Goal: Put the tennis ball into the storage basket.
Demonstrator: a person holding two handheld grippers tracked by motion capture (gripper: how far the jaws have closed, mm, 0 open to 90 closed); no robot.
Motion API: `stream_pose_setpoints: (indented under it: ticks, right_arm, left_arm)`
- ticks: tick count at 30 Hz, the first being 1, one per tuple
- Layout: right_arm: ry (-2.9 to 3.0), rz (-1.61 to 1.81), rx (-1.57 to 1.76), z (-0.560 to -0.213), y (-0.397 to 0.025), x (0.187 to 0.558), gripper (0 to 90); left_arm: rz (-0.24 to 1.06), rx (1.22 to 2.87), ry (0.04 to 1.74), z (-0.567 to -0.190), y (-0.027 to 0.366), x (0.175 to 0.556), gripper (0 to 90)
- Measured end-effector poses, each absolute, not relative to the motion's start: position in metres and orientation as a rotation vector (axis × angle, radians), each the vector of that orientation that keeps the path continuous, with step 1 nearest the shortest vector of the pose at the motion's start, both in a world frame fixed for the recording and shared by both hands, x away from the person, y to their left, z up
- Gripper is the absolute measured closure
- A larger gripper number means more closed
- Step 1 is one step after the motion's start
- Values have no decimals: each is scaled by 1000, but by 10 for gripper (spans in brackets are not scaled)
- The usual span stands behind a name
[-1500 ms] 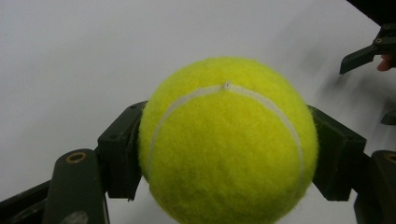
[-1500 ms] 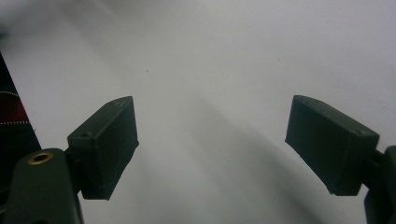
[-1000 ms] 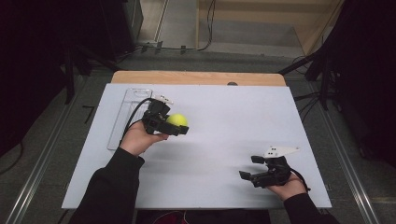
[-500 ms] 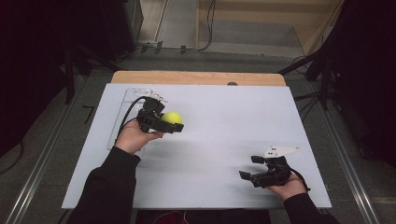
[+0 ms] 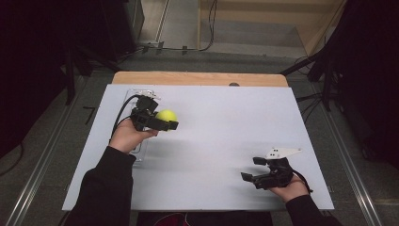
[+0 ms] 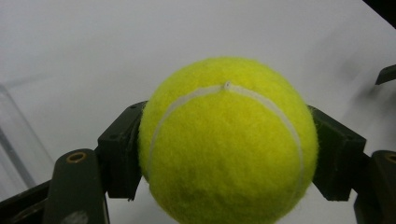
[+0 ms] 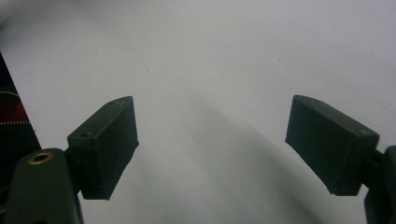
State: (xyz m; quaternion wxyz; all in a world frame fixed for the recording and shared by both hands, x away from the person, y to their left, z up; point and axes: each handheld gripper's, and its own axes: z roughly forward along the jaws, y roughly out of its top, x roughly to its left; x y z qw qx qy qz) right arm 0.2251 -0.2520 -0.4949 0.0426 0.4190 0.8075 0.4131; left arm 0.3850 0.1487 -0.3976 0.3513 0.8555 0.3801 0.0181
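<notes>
A yellow tennis ball point(image 5: 166, 115) is held just above the white tabletop point(image 5: 226, 127) at the left, with my left gripper point(image 5: 164, 121) shut on it. In the left gripper view the ball point(image 6: 229, 140) sits between both black jaws, one pressing on each side. Near the front right of the table my right gripper point(image 5: 251, 169) rests low, held by a hand. Its jaws stand wide apart in the right gripper view, with nothing but bare white surface between them, so the right gripper point(image 7: 212, 144) is open.
A clear plastic container point(image 5: 139, 94) lies lengthwise along the table's left side, under and behind my left hand; its edge shows as a clear plastic wall point(image 6: 16, 140). A wooden strip point(image 5: 197, 78) borders the far edge. Dark stands and cables surround the table.
My left gripper has carried the ball leftward and slightly away, closer to the clear container. The right gripper has stayed put and open.
</notes>
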Motion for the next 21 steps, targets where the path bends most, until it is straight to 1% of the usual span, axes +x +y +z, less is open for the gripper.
stream_pose_setpoints:
  ticks: [21]
  right_arm:
    - [2469, 1264, 1285, -495, -252, 225, 149]
  left_arm:
    - [110, 2191, 1075, -397, 174, 393, 257]
